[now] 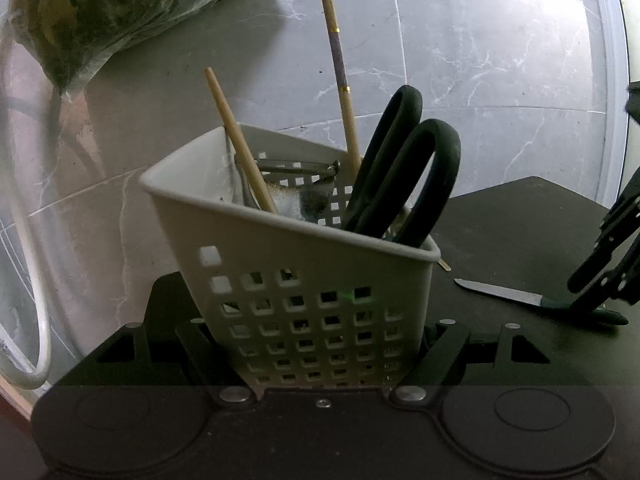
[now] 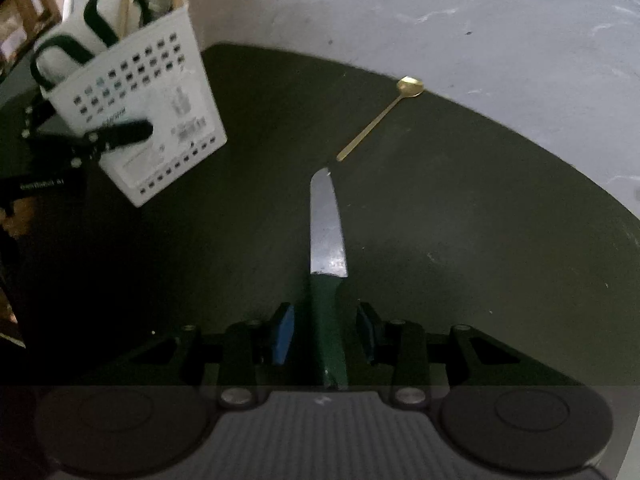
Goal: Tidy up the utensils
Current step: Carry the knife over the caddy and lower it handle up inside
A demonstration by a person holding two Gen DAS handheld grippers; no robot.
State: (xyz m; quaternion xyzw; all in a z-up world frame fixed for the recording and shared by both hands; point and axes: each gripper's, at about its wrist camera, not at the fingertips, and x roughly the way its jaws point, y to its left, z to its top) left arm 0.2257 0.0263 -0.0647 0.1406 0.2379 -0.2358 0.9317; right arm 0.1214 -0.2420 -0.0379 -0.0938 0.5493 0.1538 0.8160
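My left gripper (image 1: 324,344) is shut on a white perforated utensil basket (image 1: 304,280) and holds it tilted. The basket holds black-handled scissors (image 1: 404,168), two wooden chopsticks (image 1: 240,144) and a metal utensil. It also shows in the right wrist view (image 2: 152,112) at upper left. A green-handled knife (image 2: 327,248) lies on the dark mat (image 2: 460,220), its handle between the open pads (image 2: 283,332) of my right gripper (image 2: 326,332); the pads stand apart from the handle. A gold spoon (image 2: 380,120) lies beyond the knife tip.
The mat lies on a grey marble surface (image 1: 480,60). A plastic bag of dark leafy stuff (image 1: 100,12) sits at upper left in the left wrist view, with a white cable (image 1: 32,280) along the left edge.
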